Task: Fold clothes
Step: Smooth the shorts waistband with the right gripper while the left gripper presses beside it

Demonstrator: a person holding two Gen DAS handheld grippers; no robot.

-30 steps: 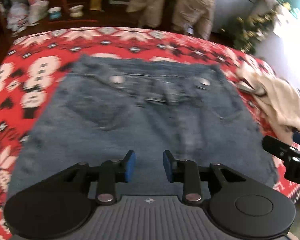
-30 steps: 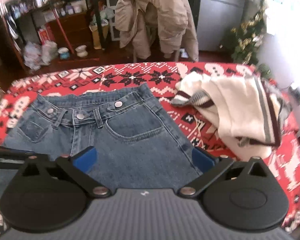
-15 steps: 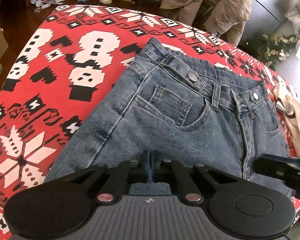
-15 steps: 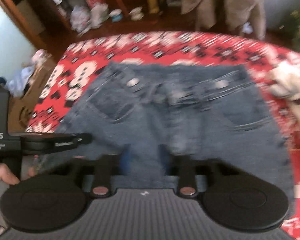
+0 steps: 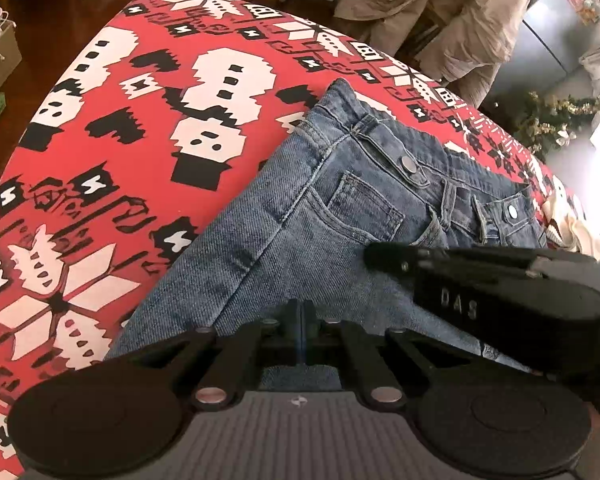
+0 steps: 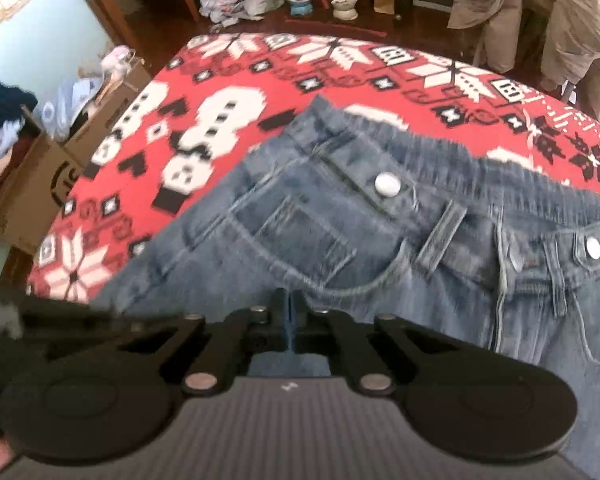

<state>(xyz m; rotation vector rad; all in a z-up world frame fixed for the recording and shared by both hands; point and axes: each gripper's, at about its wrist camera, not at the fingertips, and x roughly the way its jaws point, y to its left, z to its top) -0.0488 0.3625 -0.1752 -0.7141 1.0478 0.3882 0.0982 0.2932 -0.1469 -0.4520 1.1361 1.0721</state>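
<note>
So the jeans [image 5: 324, 216] are spread out on this red snowman-pattern blanket [image 5: 112, 152], waistband on the far side, with a cream sweater [image 5: 576, 228] peeking in just past their right edge. Left gripper [image 5: 302, 332] has its jaws squeezed tight together on the near edge of the denim, and the right gripper [image 6: 290, 326] is pinched on that same near edge too, sitting right beside the left one. There's a tan coat [image 6: 540, 12] hanging up way in the back.

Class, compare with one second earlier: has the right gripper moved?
Yes. The right gripper swung leftward across the jeans, away from the white sweater, and shut on the denim.
</note>
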